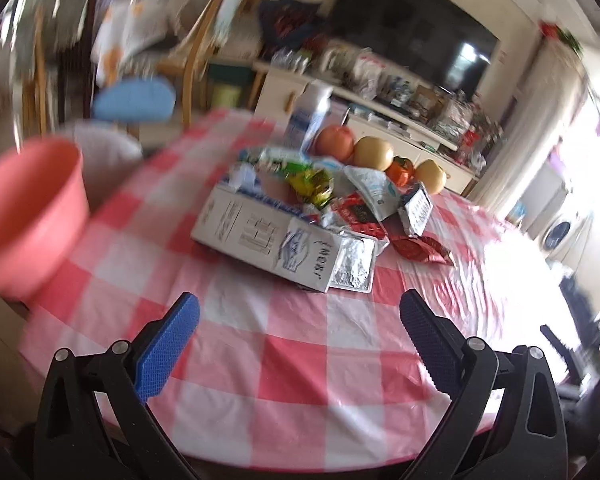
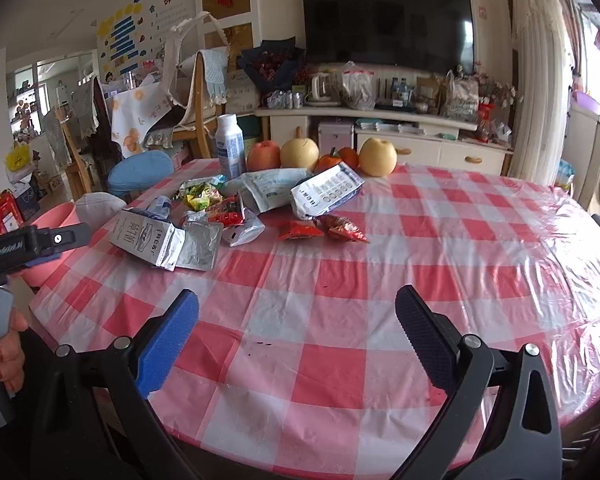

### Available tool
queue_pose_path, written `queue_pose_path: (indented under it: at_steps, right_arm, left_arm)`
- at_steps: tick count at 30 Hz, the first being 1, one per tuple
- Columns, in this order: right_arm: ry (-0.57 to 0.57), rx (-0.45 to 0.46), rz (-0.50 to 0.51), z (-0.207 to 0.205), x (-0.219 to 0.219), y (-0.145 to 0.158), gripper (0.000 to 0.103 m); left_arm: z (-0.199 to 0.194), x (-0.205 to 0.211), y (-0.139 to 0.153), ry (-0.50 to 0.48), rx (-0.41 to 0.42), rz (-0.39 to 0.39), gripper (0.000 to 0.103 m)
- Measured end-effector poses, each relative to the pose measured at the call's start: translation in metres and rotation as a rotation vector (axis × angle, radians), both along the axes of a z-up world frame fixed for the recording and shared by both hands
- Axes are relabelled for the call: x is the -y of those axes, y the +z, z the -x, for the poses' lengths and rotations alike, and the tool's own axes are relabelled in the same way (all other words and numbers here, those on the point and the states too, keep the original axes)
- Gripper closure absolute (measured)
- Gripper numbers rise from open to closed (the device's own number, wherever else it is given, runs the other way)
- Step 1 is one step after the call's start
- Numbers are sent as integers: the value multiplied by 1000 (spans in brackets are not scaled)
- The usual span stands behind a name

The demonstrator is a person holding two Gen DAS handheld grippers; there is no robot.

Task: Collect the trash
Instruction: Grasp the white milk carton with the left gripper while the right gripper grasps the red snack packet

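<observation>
Red-and-white checked cloth covered the round table, and the trash sat in a heap toward its far left part, in front of a row of fruit. Nearest the edge lay a flattened milk carton, its long axis running roughly left to right, slightly slanted. Both tools hung over the near edge, jaws spread wide and holding nothing. The left gripper faced the carton almost straight ahead and looked the nearer one; from the right gripper the heap lay ahead and well to the left. A pink basin waited just off the table's left side.
</observation>
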State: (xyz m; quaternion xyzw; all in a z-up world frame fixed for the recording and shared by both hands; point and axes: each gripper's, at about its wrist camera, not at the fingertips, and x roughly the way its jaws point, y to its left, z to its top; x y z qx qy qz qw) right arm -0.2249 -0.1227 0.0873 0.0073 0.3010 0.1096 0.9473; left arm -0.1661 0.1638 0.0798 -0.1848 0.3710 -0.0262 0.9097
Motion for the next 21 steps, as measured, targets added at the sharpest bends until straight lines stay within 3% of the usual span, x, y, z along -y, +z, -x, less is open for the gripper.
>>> queue_pose_path:
  at_steps: [4, 7, 15, 19, 21]
  right_arm:
    - [23, -23, -7, -11, 1, -6, 4]
    - [34, -34, 5, -20, 1, -11, 4]
    - [10, -78, 11, -70, 20, -26, 4]
    - [5, -123, -42, -98, 29, -34, 4]
    - [23, -159, -117, -112, 33, -41, 4]
  left_arm:
    - [-22, -22, -19, 63, -81, 224, 4]
    - [-37, -28, -31, 110, -129, 318, 5]
    - [-76, -11, -44, 162, -171, 310, 5]
    - [-95, -8, -46, 195, -181, 310, 5]
    - [-101, -9, -47, 202, -178, 310, 5]
